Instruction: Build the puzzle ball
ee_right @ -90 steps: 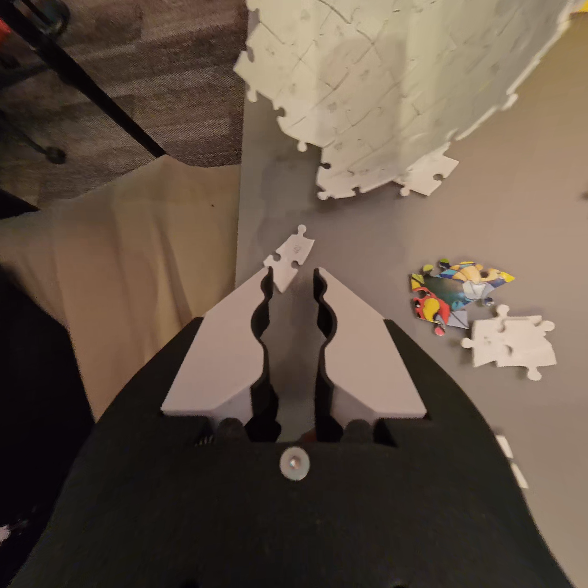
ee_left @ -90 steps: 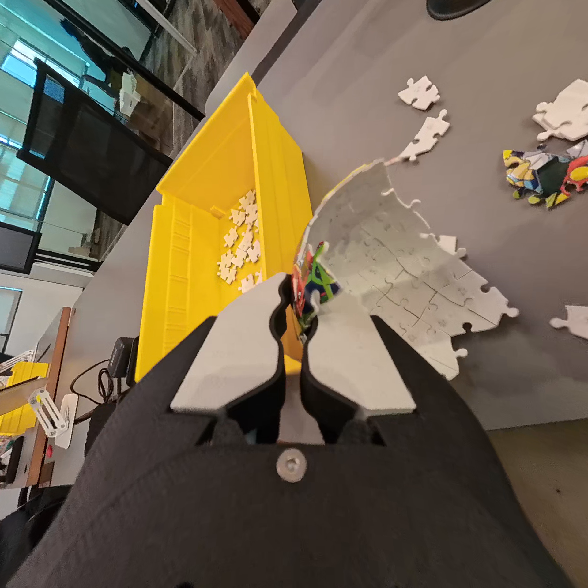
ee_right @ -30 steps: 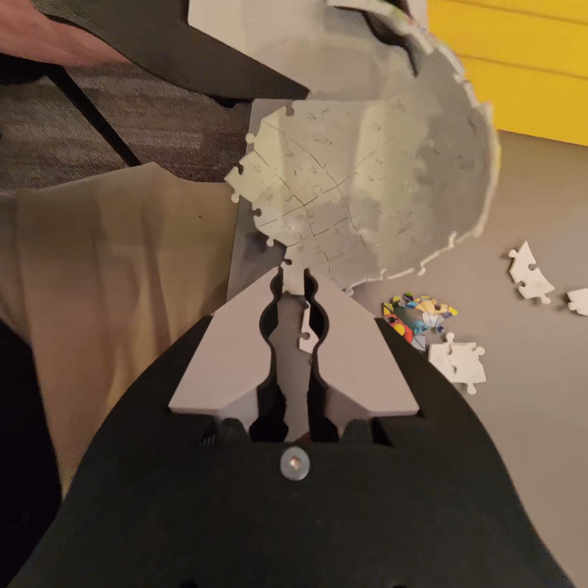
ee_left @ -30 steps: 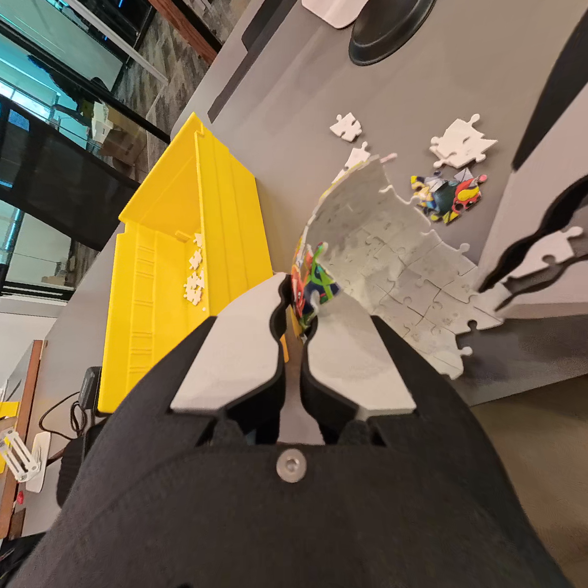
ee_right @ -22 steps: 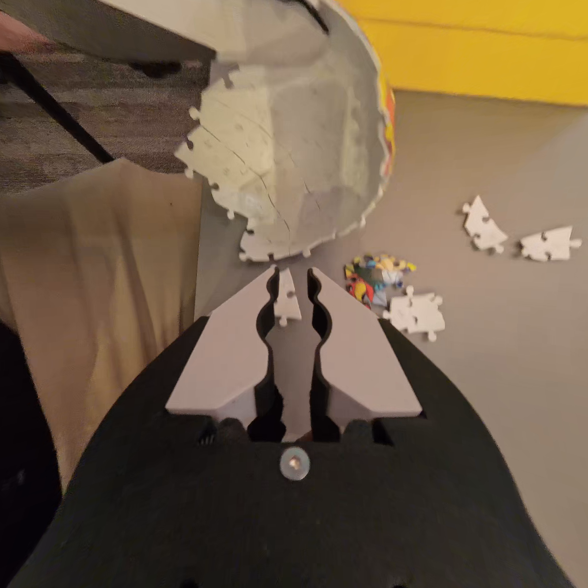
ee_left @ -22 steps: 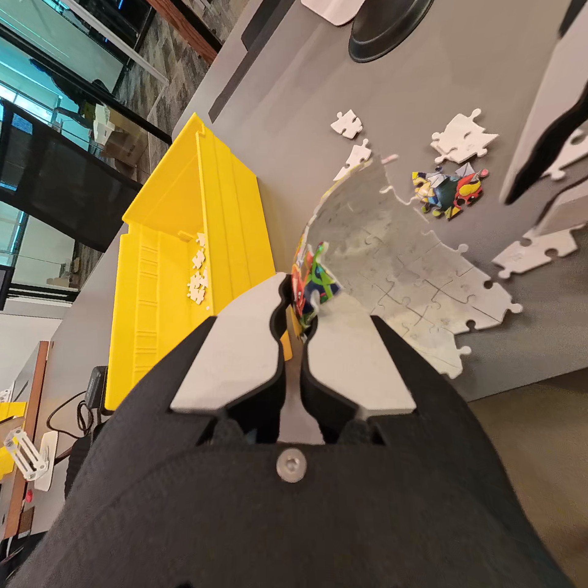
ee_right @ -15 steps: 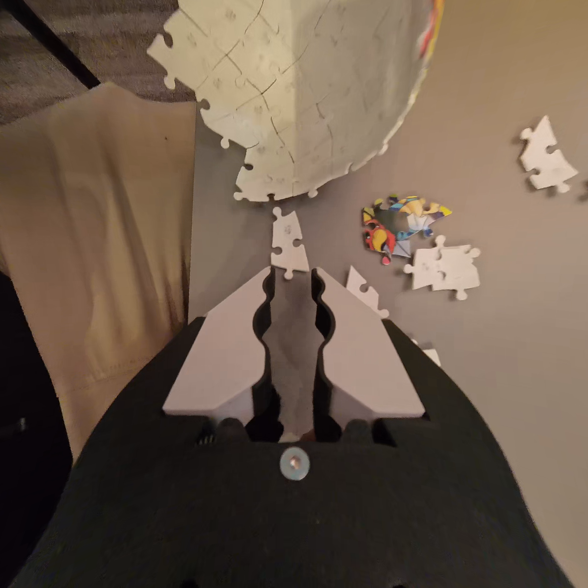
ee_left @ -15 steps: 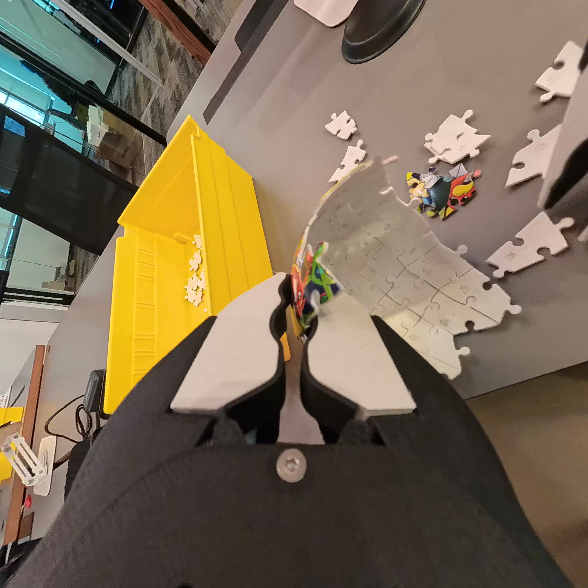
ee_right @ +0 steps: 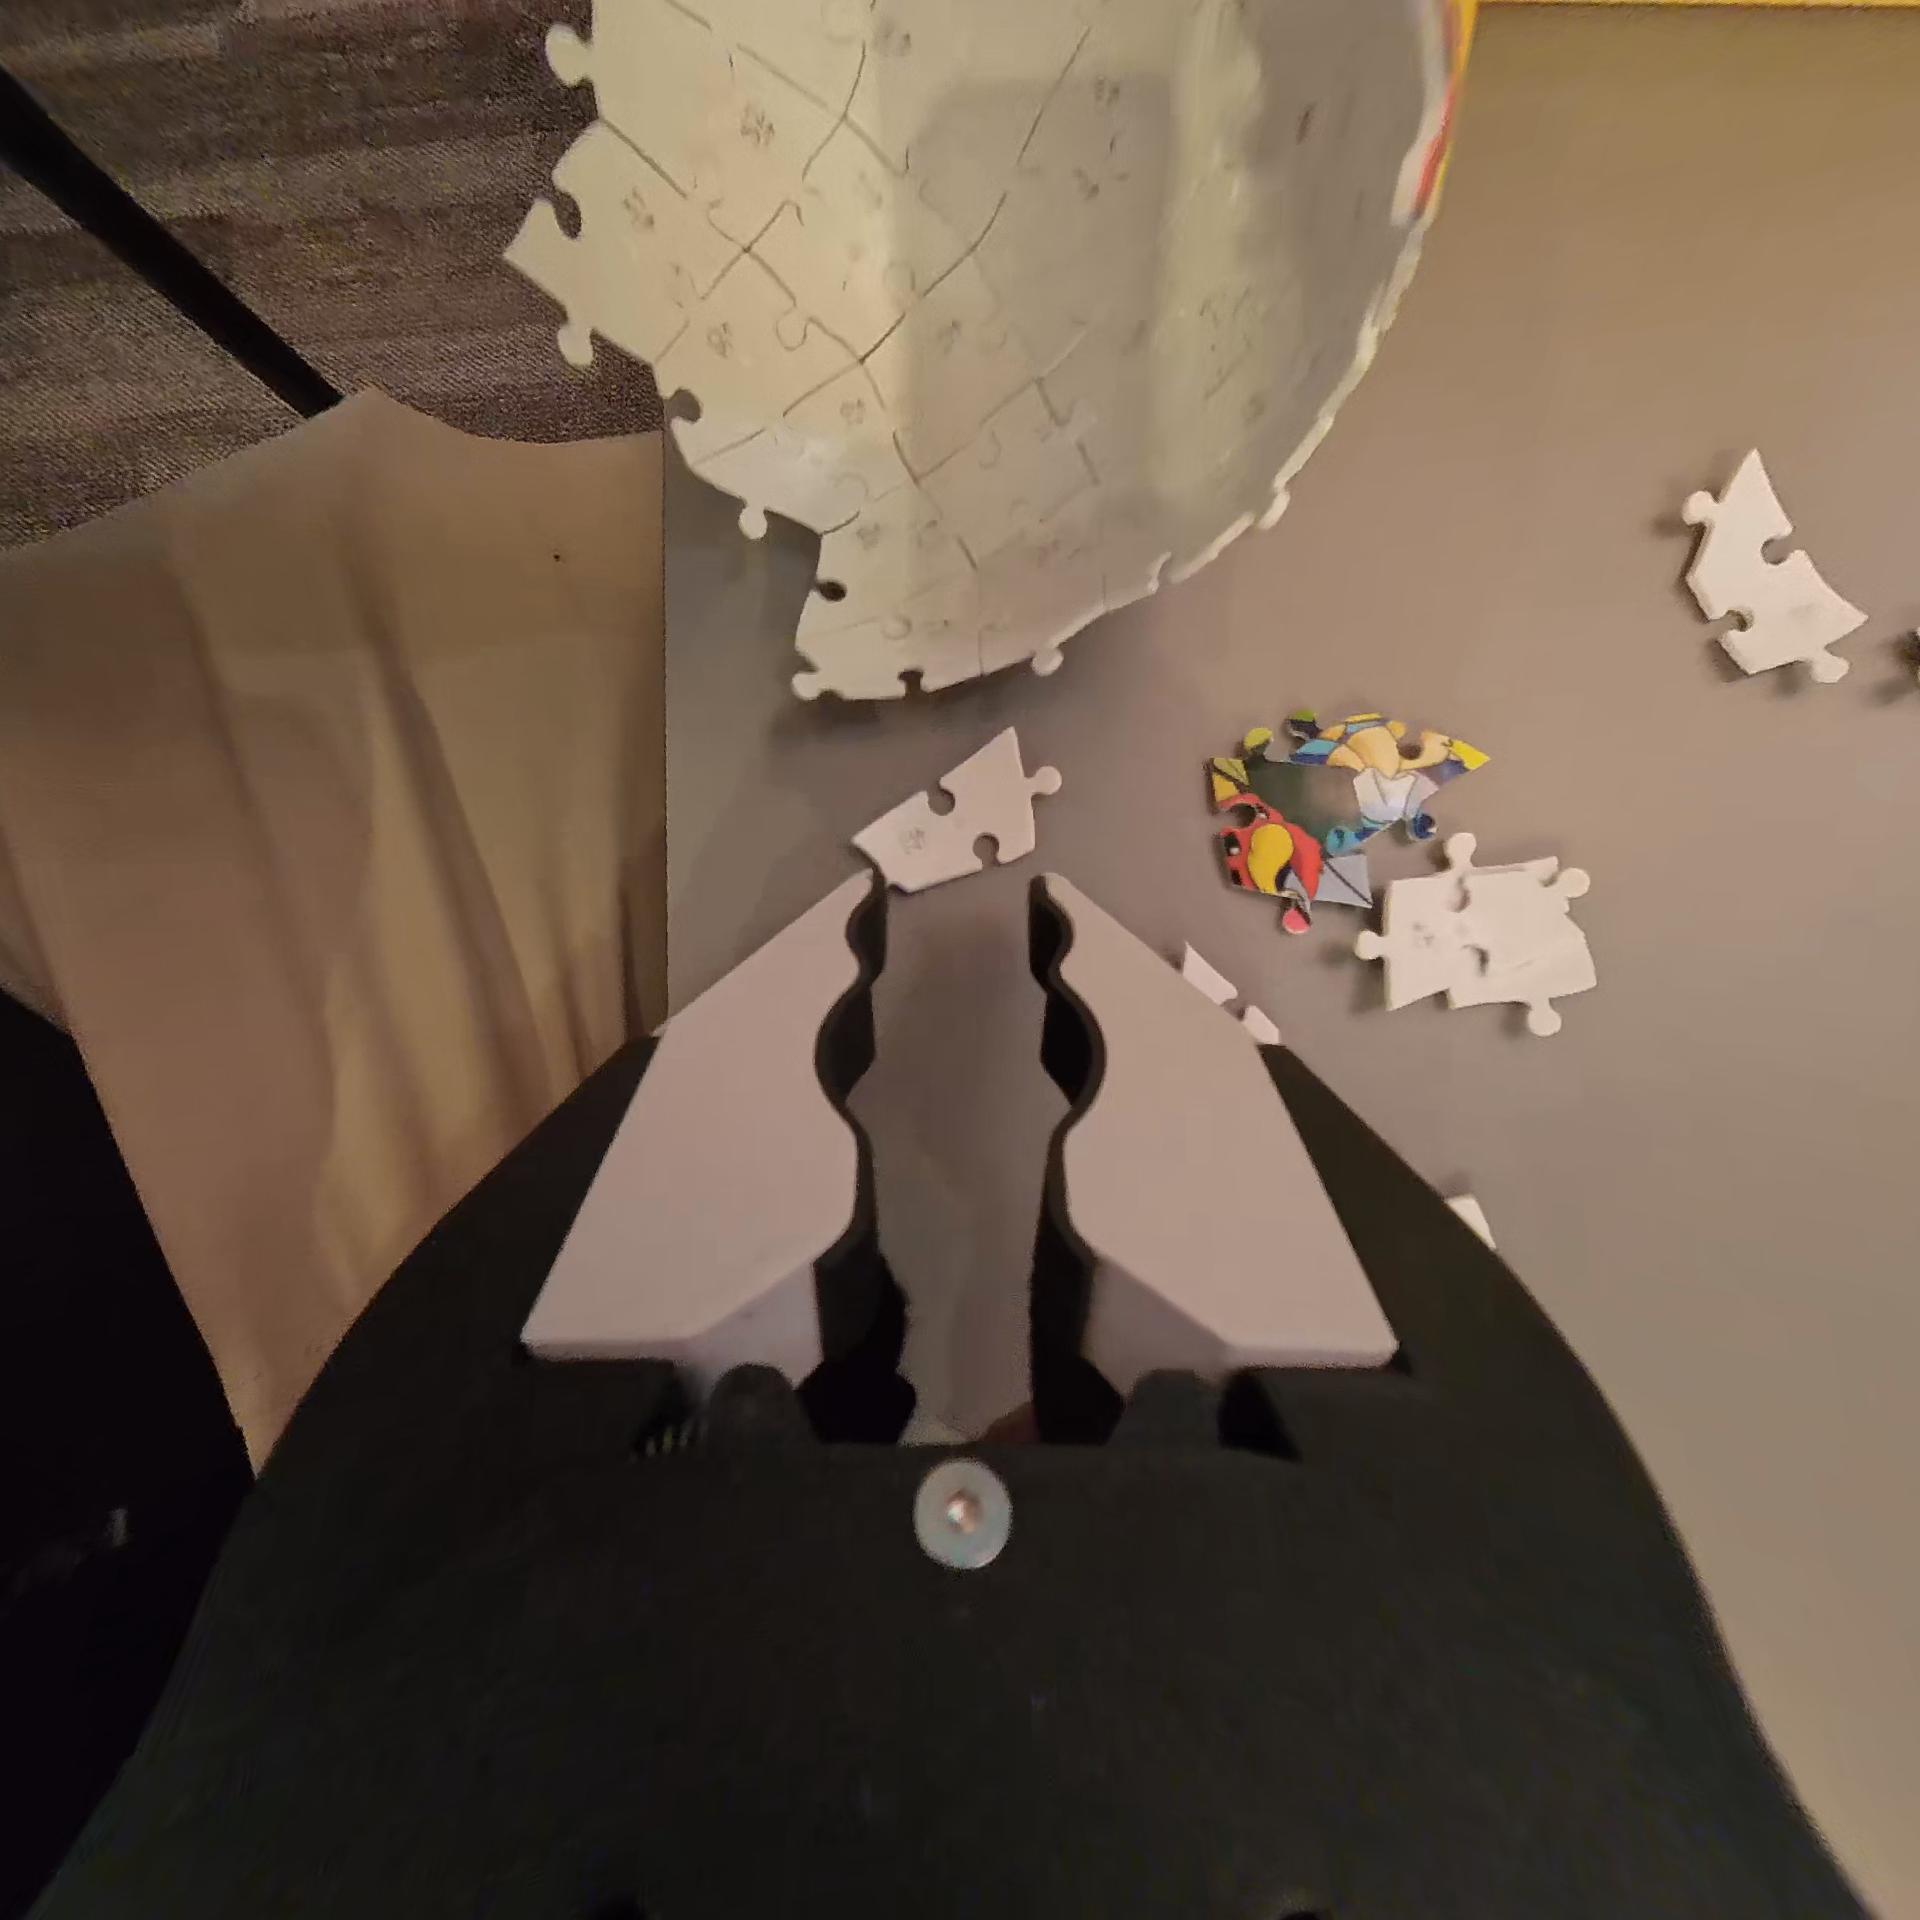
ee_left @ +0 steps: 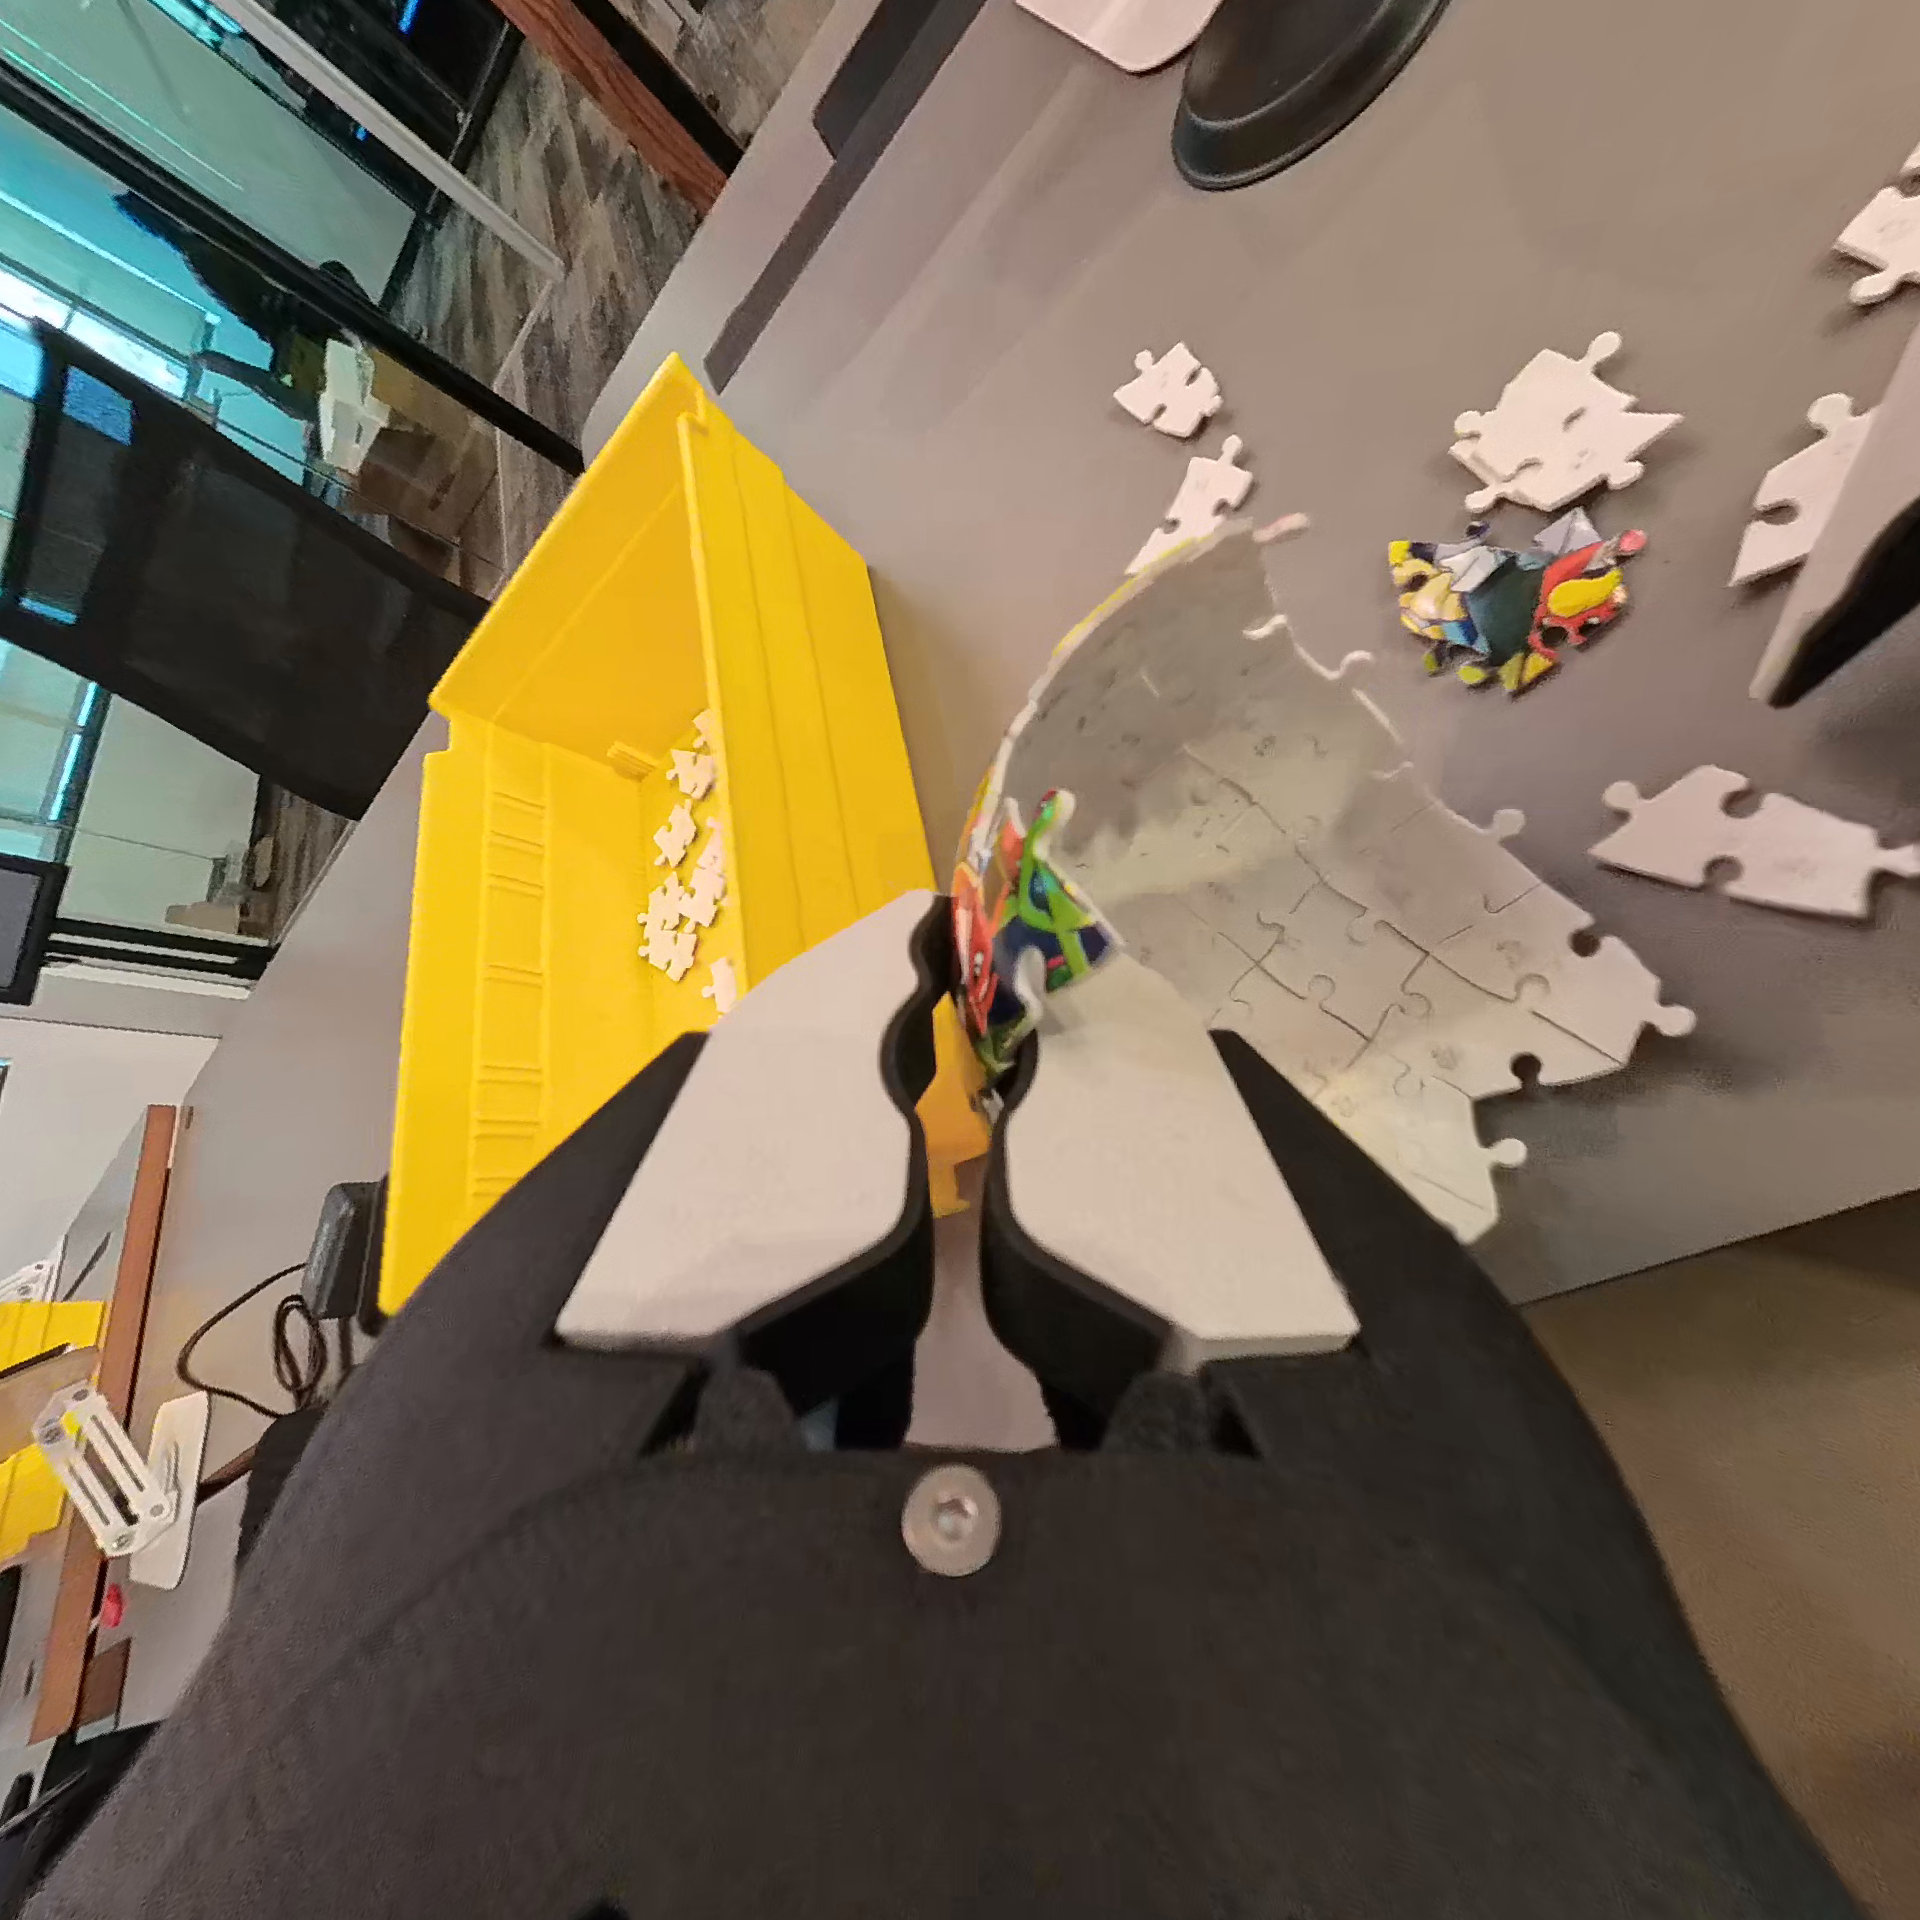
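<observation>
The half-built puzzle ball (ee_left: 1299, 894) is a curved white shell with a coloured outside, held above the grey table (ee_left: 1039, 312). My left gripper (ee_left: 977, 935) is shut on its rim. In the right wrist view the shell (ee_right: 987, 312) hangs ahead of my right gripper (ee_right: 956, 883), which is open and empty. A loose white piece (ee_right: 951, 816) lies on the table just beyond the right fingertips; it also shows in the left wrist view (ee_left: 1756, 857). One of the right gripper's fingers (ee_left: 1849, 540) shows at the right edge of the left wrist view.
A yellow bin (ee_left: 582, 935) with several white pieces stands left of the shell. A coloured cluster (ee_right: 1330, 805), a white joined pair (ee_right: 1475, 935) and a single piece (ee_right: 1766, 582) lie on the table. A black round base (ee_left: 1299, 94) sits far back. The table edge and beige cloth (ee_right: 312, 779) are at left.
One second ago the right gripper held a white piece against the shell's lower edge. It opened, the piece dropped to the table, and the gripper drew back. The left gripper kept its hold.
</observation>
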### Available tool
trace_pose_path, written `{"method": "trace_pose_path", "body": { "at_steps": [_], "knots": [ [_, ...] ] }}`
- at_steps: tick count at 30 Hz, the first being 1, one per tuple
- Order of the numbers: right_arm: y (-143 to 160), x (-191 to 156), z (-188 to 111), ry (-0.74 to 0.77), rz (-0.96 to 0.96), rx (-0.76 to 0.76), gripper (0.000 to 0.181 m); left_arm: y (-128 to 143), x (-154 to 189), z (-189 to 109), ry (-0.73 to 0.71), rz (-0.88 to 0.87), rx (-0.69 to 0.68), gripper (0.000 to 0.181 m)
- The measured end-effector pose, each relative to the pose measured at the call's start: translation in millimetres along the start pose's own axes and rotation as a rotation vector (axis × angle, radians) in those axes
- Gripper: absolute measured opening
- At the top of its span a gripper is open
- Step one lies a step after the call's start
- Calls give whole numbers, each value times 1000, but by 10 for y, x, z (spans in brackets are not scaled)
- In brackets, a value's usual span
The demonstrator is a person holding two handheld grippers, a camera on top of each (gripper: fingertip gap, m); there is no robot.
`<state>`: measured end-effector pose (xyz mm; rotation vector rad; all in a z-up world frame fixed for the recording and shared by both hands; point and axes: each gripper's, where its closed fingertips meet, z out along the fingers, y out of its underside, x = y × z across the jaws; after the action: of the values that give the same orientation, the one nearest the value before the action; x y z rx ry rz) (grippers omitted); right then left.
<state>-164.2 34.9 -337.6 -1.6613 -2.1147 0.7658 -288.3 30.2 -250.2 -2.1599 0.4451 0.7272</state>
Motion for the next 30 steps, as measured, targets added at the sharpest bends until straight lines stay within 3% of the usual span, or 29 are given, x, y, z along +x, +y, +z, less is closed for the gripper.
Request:
{"method": "trace_pose_path", "body": {
  "at_steps": [5,11,13,17,30],
  "knots": [
    [-3,-24,81,26,36,1,37,-50,-74,-23,-44,-11,45,3],
    [38,26,135,98,37,-16,27,-101,-108,-5,-79,-21,92,3],
    [38,14,134,88,39,-11,18,-106,-96,15,-81,-22,98,3],
    [36,13,132,79,58,-1,18,-120,-77,58,-92,-31,112,3],
    [4,-97,45,-24,80,29,28,-189,-115,114,-88,-166,208,3]
  ]
}}
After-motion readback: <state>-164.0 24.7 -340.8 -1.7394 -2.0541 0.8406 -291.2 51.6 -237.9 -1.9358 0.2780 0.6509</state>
